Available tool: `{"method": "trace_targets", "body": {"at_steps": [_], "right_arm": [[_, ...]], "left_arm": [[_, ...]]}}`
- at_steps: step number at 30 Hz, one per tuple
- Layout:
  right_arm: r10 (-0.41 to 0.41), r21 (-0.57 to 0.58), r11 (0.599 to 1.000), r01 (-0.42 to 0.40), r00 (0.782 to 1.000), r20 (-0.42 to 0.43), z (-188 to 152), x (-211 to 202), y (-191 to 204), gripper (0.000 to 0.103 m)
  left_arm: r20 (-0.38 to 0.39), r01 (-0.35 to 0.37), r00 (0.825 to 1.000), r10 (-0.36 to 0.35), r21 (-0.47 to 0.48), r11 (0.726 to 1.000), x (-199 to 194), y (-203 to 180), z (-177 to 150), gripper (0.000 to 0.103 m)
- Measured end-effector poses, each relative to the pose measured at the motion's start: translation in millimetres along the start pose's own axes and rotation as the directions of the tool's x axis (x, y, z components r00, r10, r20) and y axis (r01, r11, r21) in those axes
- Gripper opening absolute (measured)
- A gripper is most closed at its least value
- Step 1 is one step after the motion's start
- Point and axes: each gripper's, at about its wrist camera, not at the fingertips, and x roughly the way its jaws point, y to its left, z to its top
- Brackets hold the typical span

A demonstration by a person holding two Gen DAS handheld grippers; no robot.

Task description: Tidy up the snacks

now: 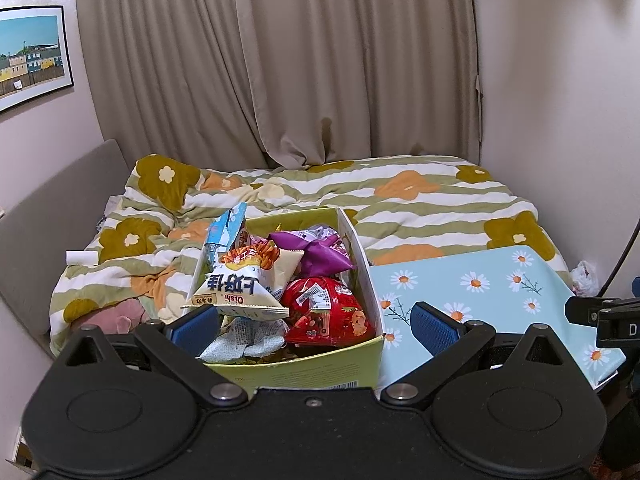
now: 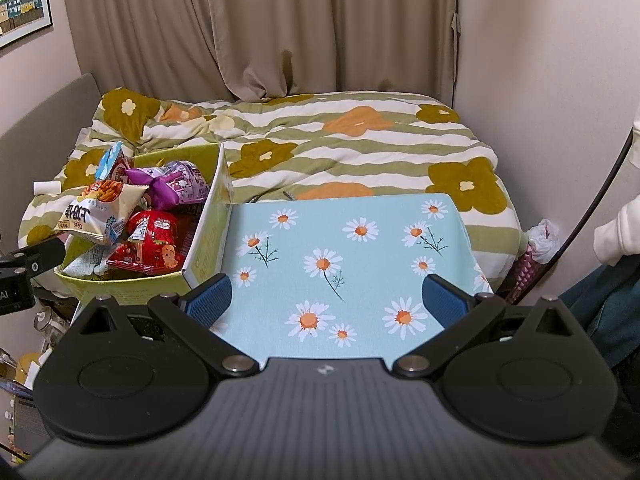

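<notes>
From the left wrist view, my left gripper [image 1: 314, 322] hung with its blue-padded fingers spread wide and nothing between them, just short of the near wall of the yellow-green cardboard box [image 1: 304, 372] at lower centre of the frame. The box was heaped with snacks: a white triangular crisp bag with dark lettering [image 1: 236, 286] on top at the left, a red foil packet [image 1: 328, 312] low on the right, a crumpled purple wrapper [image 1: 320, 254] behind it, and a pale blue carton [image 1: 226, 232] standing up at the back left.

In the right wrist view, my right gripper [image 2: 326, 300] was likewise spread and empty, poised over the light blue tabletop printed with daisies [image 2: 360, 256], which showed bare in mid-frame. The box sat at left of that frame, touching the table's left edge.

So every snack I could see lay in the box. I judged this fitted two stages alike: packets gathered in after sorting, or a jumble waiting to be laid out on the table. I could not settle which, so I named no next move.
</notes>
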Motion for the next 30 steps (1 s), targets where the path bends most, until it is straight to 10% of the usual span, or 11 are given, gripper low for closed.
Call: {"method": "trace_targets", "body": {"at_steps": [30], "right_arm": [[-0.001,-0.001,1.000,0.001,1.000,0.000,0.2,1.1,2.5,0.103]], "left_arm": [[0.008,-0.002,1.000,0.003,-0.032,0.999,6.2,6.8,-0.8,0.103]]}}
